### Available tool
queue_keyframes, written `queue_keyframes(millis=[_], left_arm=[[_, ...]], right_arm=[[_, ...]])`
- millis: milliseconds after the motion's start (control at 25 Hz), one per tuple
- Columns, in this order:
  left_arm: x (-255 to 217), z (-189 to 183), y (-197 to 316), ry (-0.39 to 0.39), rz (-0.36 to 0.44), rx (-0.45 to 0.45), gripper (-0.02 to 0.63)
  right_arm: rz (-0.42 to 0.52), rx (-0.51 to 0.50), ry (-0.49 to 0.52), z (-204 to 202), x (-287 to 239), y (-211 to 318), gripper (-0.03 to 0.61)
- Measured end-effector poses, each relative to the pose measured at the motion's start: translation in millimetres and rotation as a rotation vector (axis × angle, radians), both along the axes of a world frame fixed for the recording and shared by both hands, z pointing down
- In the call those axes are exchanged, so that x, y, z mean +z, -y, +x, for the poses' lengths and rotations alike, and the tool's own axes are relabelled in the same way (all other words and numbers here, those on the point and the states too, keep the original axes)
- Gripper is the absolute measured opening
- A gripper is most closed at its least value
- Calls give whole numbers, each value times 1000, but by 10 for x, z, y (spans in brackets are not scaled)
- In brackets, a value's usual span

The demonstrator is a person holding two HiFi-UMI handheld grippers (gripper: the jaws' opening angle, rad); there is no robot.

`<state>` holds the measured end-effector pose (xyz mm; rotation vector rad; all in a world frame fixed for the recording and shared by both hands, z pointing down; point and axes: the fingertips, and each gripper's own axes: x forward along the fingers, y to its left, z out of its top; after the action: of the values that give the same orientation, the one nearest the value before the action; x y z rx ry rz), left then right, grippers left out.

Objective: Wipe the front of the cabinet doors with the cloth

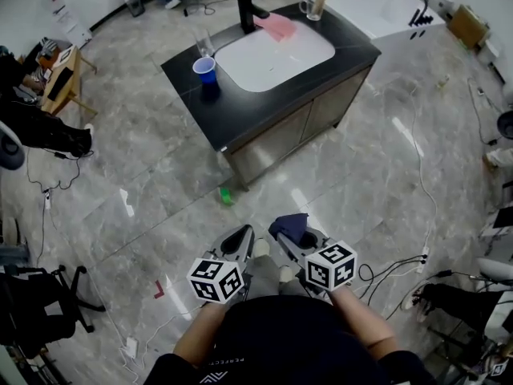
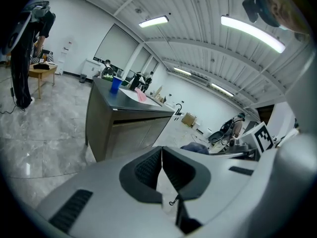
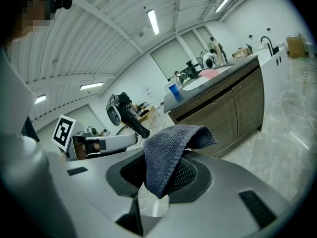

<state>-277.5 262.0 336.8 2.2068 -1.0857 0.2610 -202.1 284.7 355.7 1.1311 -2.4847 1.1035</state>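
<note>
A grey cabinet stands ahead of me with two brown doors (image 1: 300, 127) under a black counter (image 1: 240, 107) that holds a white sink (image 1: 268, 54). The doors also show in the right gripper view (image 3: 228, 108) and, side-on, in the left gripper view (image 2: 133, 133). My right gripper (image 1: 290, 233) is shut on a dark blue-grey cloth (image 3: 171, 150), which drapes out over its jaws (image 1: 290, 227). My left gripper (image 1: 240, 239) is shut with nothing in it. Both are held low near my body, well short of the cabinet.
On the counter are a blue cup (image 1: 204, 69), a pink cloth (image 1: 278, 26), a black tap (image 1: 248, 8) and a glass (image 1: 202, 40). A small green thing (image 1: 226, 195) lies on the floor by the cabinet's corner. Cables (image 1: 401, 267) trail at the right; chairs (image 1: 40, 295) stand left.
</note>
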Motion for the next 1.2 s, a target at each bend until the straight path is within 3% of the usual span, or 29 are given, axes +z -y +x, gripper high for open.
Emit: queue_keyframes(millis=[400,840,1200], left_arm=[[245,-403,570,-8,-46,-11,8],[493,-515,972,10,-34,15,8],[736,-521,1193,61,-18,-102,8]], right_arm=[[-45,-68,-27,-486,254,648,114],[-52,-107,-52,-763,503,1068,114],[-34,-221,-26,-859,764,1446,114]])
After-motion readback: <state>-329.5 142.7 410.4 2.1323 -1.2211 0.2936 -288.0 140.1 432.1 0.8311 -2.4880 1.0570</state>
